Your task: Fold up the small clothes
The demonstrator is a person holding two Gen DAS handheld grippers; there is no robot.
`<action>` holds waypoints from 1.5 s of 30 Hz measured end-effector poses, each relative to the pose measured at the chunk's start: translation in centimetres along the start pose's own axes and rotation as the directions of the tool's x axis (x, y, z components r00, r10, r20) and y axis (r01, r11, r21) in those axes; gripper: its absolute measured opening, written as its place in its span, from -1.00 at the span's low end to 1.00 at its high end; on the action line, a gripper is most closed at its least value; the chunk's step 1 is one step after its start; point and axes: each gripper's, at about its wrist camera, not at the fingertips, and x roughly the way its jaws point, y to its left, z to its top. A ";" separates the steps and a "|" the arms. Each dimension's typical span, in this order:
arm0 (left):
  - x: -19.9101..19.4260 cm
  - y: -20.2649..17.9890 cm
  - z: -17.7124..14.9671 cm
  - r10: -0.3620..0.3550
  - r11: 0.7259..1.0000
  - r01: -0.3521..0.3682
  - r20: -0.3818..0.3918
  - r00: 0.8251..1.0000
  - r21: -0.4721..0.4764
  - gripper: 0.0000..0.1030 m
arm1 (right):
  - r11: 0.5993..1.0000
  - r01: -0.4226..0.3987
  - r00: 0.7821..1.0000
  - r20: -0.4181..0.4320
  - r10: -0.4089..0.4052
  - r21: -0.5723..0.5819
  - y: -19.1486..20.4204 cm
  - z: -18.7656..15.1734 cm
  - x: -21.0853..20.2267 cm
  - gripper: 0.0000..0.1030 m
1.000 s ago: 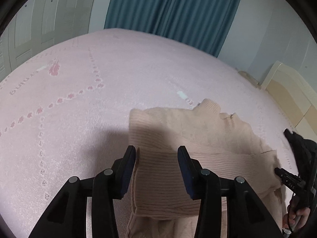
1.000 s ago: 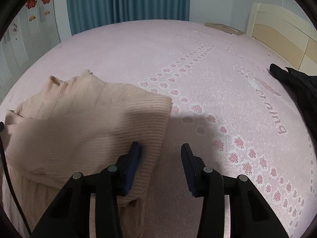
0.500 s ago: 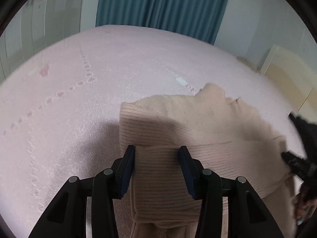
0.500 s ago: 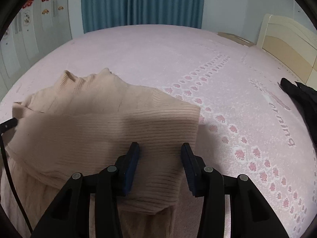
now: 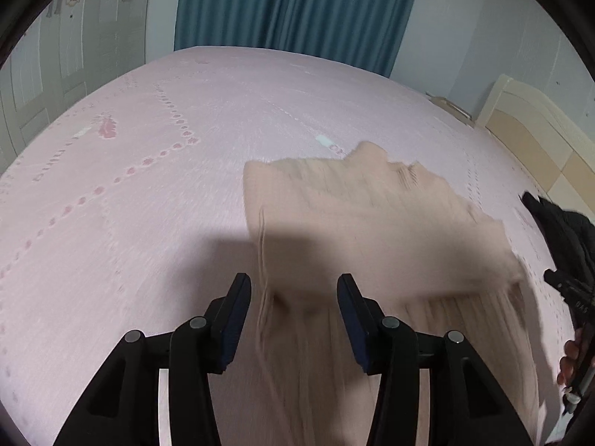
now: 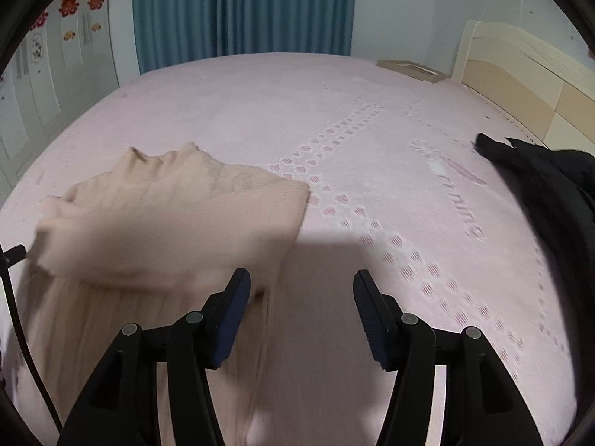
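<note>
Sweater (image 5: 372, 223), beige ribbed knit, small; lying on pink bedspread (image 5: 148, 186), upper part folded over lower part, collar at far edge, fold edge nearest the cameras, everything blurred by motion. Left gripper (image 5: 293, 316): jaws wide apart, nothing held, poised over near left edge of the fold; contact with the knit cannot be told. Right gripper (image 6: 301, 312): jaws wide apart, nothing held, left finger (image 6: 232, 312) just beside near right corner of the fold, right finger over bare bedspread. Black garment (image 6: 539, 193) well apart to the right, near headboard (image 6: 520, 70); blue curtain (image 6: 241, 11) behind. Judged stage: one fold laid, further fold or smoothing pending. Risks: loose top layer likely to slide or spring back if brushed by an open finger, soft knit offering little hold; right gripper, set half off the cloth, liable to catch bedspread instead of sweater if closed where it is; grabbing one layer only likely to pull the fold apart; uneven pull between the two sides likely to skew the edges; cable (image 6: 15, 297) at left able to snag the sleeve side.
</note>
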 end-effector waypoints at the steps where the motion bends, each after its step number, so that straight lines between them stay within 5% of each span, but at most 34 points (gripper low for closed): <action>1: -1.1 -0.2 -0.6 0.014 1.000 -0.014 -0.011 1.000 0.008 -0.11 | 1.000 -0.003 1.000 -0.003 0.003 0.010 -0.1 -0.7 -1.0 0.10; 5: -4.3 -0.5 -3.2 0.060 0.998 -0.059 -0.034 0.998 0.028 -0.11 | 0.998 -0.026 0.999 -0.018 0.027 0.054 -0.6 -4.2 -4.9 0.10; 9: -7.7 -0.1 -6.7 0.011 1.000 -0.011 -0.059 0.998 -0.013 -0.11 | 0.993 -0.100 0.991 -0.078 0.104 0.055 -0.7 -7.8 -7.3 -0.07; 20: -11.1 -0.1 -17.9 -0.079 0.993 0.063 -0.168 0.983 -0.101 -0.14 | 0.976 -0.218 0.962 -0.163 0.219 0.023 1.9 -17.3 -9.9 -0.06; 28: -10.5 -2.4 -18.8 -0.006 0.999 0.001 -0.128 0.992 -0.041 -0.07 | 0.980 -0.199 0.964 -0.178 0.196 0.002 4.4 -18.2 -8.1 0.04; 29: -10.3 -2.8 -18.6 0.008 0.999 -0.012 -0.121 0.993 -0.032 -0.42 | 0.980 -0.200 0.965 -0.174 0.195 -0.012 4.8 -18.0 -8.0 -0.10; 30: -10.3 -2.9 -18.4 0.005 1.000 -0.008 -0.118 0.993 -0.029 -0.70 | 0.975 -0.219 0.962 -0.176 0.211 -0.032 5.3 -17.8 -7.9 -0.69; 31: -10.2 -2.8 -18.0 -0.022 0.999 0.019 -0.127 0.992 -0.032 -0.82 | 0.970 -0.241 0.956 -0.181 0.230 -0.042 5.5 -17.7 -8.0 -0.84; 37: -12.3 1.8 -17.3 -0.051 0.990 0.040 -0.079 0.996 -0.136 -0.87 | 0.968 -0.235 0.958 -0.146 0.245 0.082 0.2 -17.8 -8.9 -0.89; 40: -12.0 3.5 -17.6 -0.134 0.969 0.108 -0.105 0.985 -0.222 -0.86 | 0.975 -0.220 0.962 -0.157 0.224 0.045 0.8 -18.1 -8.8 -0.90; 45: -11.4 2.4 -17.8 -0.192 0.965 0.158 -0.159 0.968 -0.208 -0.68 | 0.973 -0.231 0.958 -0.168 0.232 0.025 1.2 -17.9 -9.2 -0.80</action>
